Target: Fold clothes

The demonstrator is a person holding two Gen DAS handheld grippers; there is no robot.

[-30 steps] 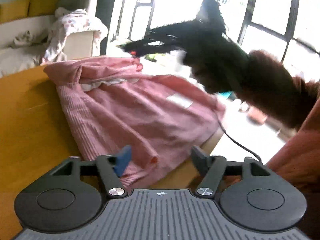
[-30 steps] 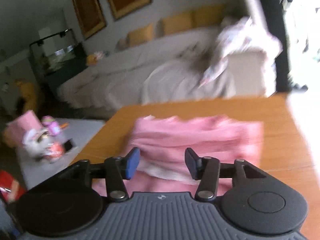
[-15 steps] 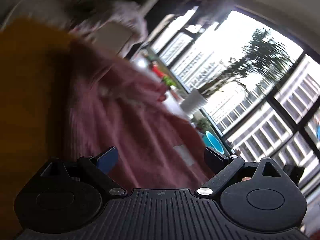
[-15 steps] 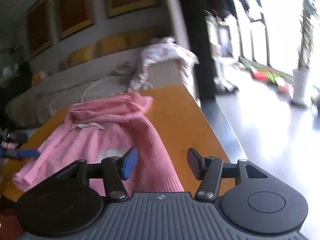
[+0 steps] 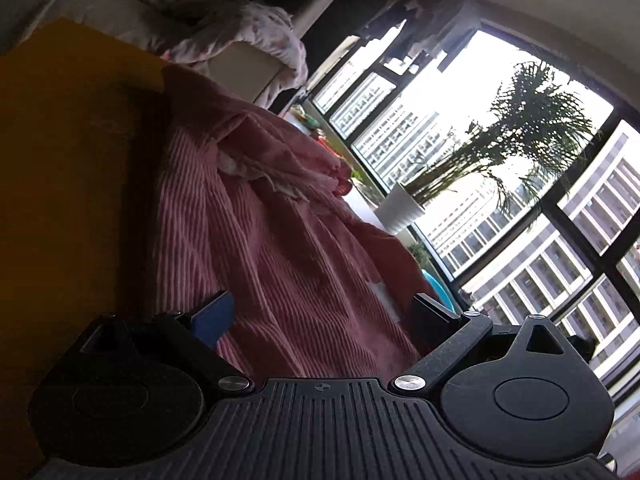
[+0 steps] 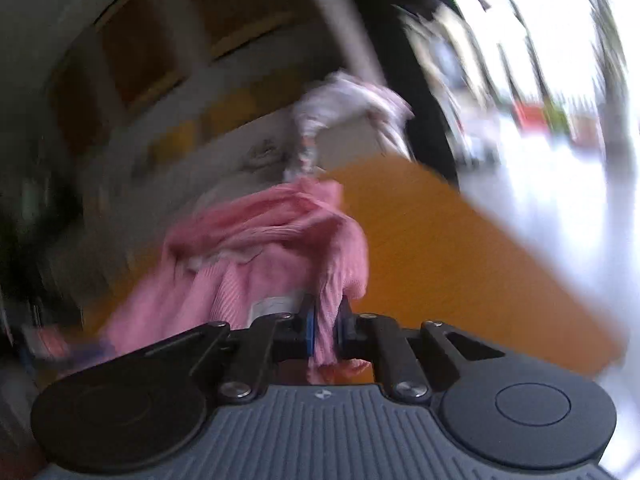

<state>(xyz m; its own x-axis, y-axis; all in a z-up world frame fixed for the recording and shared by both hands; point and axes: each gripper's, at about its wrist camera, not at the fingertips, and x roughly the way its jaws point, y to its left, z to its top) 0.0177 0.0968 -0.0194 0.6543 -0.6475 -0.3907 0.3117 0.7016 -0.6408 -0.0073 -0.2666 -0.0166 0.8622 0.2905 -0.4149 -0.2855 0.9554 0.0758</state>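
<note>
R gripper (image 6: 325,326) jaws closing on pink garment (image 6: 240,264) edge betw. them | L gripper (image 5: 320,312) jaws wide, cloth betw., ungripped | folding barely starting, garment lying rumpled on tabletop (image 6: 460,256)

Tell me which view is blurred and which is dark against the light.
Right wrist view: motion blur smears the room, though the pink garment remains readable. Left wrist view: sharp, but the bright window leaves the garment and table dim.

Both wrist cameras look forward along their grippers, close above the pink garment (image 5: 280,248) on the wooden table (image 6: 460,256), the left tilted toward the windows (image 5: 500,200), the right toward the sofa (image 6: 224,152).
</note>
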